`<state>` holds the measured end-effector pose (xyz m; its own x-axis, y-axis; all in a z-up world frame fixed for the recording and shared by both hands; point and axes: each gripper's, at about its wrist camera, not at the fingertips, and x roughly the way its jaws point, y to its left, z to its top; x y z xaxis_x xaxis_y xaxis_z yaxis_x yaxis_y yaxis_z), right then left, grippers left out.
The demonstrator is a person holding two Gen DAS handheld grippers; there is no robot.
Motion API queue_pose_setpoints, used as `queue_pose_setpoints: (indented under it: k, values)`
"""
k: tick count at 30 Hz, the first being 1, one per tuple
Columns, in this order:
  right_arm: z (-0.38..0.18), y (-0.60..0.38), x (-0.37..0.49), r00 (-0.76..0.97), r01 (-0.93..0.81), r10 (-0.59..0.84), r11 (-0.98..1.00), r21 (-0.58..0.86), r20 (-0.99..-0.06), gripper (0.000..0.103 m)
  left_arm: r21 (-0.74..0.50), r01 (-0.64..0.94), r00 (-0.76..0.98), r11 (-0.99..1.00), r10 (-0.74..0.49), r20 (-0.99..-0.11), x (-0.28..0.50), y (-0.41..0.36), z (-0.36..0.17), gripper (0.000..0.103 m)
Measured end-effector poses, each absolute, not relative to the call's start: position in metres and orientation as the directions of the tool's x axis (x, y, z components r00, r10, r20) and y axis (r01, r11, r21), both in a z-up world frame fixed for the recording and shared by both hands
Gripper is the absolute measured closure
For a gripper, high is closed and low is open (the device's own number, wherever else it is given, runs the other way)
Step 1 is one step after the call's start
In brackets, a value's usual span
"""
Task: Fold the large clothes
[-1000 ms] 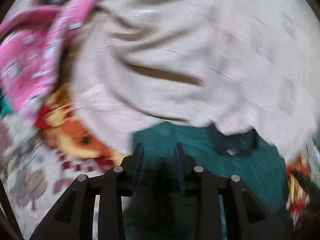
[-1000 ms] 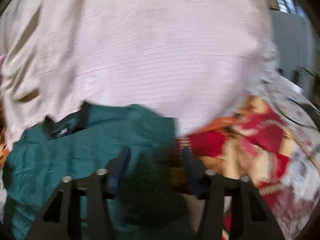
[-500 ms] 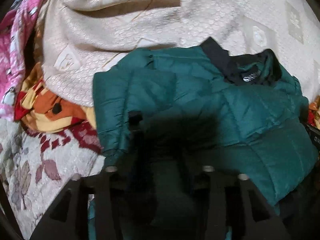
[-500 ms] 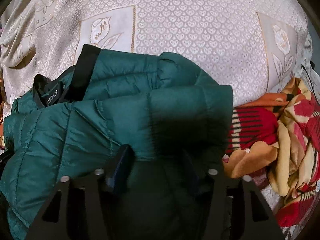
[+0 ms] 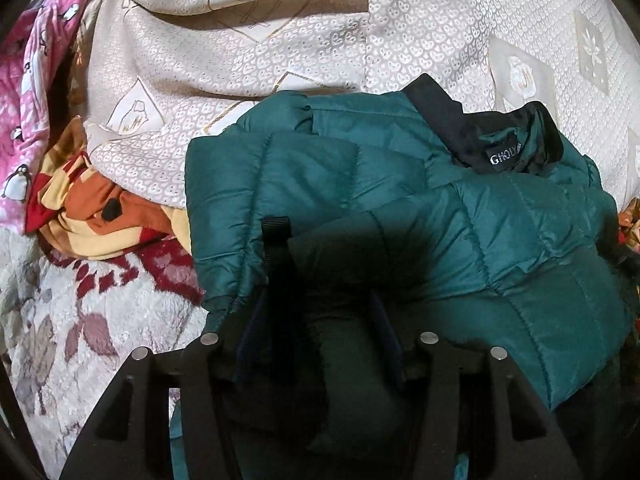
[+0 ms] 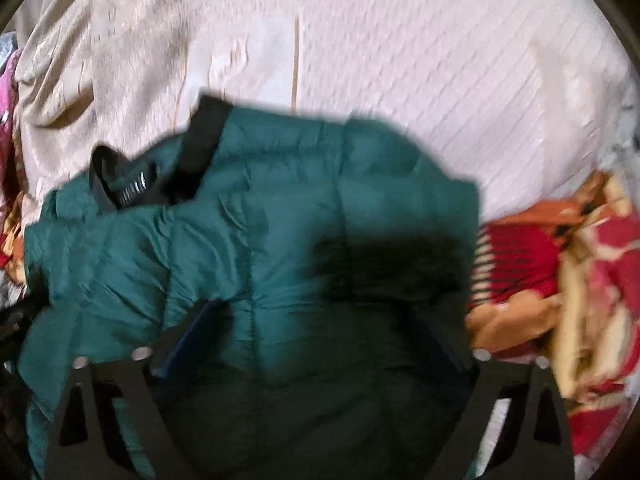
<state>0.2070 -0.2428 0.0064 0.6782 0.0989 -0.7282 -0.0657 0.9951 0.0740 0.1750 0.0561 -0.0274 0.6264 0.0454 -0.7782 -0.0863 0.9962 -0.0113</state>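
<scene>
A dark green quilted puffer jacket (image 5: 420,208) with a black collar and a white label lies folded over on a cream patterned bedspread (image 5: 280,60). It fills the lower middle of the right wrist view (image 6: 280,240) too. My left gripper (image 5: 316,320) sits low over the jacket's left part, with a fold of green fabric between its fingers. My right gripper (image 6: 316,324) is over the jacket's right part, its fingers spread wide apart with fabric lying between them. Shadow hides both sets of fingertips.
A pink penguin-print cloth (image 5: 28,92) and an orange, red and yellow cloth (image 5: 92,216) lie at the left. A floral fleece blanket (image 5: 72,320) is below them. A red and orange cloth (image 6: 560,280) lies right of the jacket.
Both grippers brought the jacket's lower half up over its top, so the jacket now fills both views. The right fingers have spread much wider. The left fingers have also parted somewhat.
</scene>
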Motion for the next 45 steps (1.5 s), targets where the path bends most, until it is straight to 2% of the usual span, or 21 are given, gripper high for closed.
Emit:
queue_pose_setpoints:
  k: [4, 7, 10, 27, 34, 38, 43, 45]
  values:
    - [0.041, -0.214, 0.177, 0.724, -0.148, 0.194, 0.981, 0.126, -0.661, 0.008, -0.013, -0.086, 0.628, 0.996, 0.044, -0.777, 0.175, 0.055, -0.027, 0.065]
    - [0.031, -0.191, 0.173, 0.668, -0.21, 0.265, 0.964, 0.165, -0.695, 0.005, -0.016, -0.085, 0.628, 0.996, 0.041, -0.777, 0.174, 0.056, -0.027, 0.065]
    - [-0.011, -0.162, 0.182, 0.576, -0.25, 0.198, 0.966, 0.06, -0.793, 0.0, -0.021, -0.08, 0.63, 0.997, 0.034, -0.776, 0.173, 0.057, -0.027, 0.063]
    - [-0.018, -0.173, 0.174, 0.6, -0.245, 0.21, 0.967, 0.072, -0.772, 0.0, -0.021, -0.077, 0.629, 0.997, 0.033, -0.777, 0.173, 0.058, -0.029, 0.058]
    - [-0.017, -0.175, 0.169, 0.595, -0.244, 0.203, 0.968, 0.066, -0.778, 0.0, -0.068, -0.075, 0.627, 0.995, -0.006, -0.779, 0.173, 0.064, -0.028, 0.058]
    - [-0.001, -0.187, 0.167, 0.607, -0.233, 0.241, 0.965, 0.121, -0.758, 0.001, -0.123, -0.08, 0.635, 0.989, -0.044, -0.772, 0.168, 0.075, -0.011, 0.058]
    - [0.044, -0.225, 0.144, 0.707, -0.177, 0.229, 0.973, 0.146, -0.67, 0.001, -0.094, -0.088, 0.682, 0.992, -0.009, -0.731, 0.148, 0.092, 0.021, 0.058]
    - [0.055, -0.244, 0.13, 0.716, -0.151, 0.198, 0.98, 0.128, -0.669, 0.001, -0.086, -0.096, 0.688, 0.992, 0.004, -0.726, 0.137, 0.101, 0.029, 0.058]
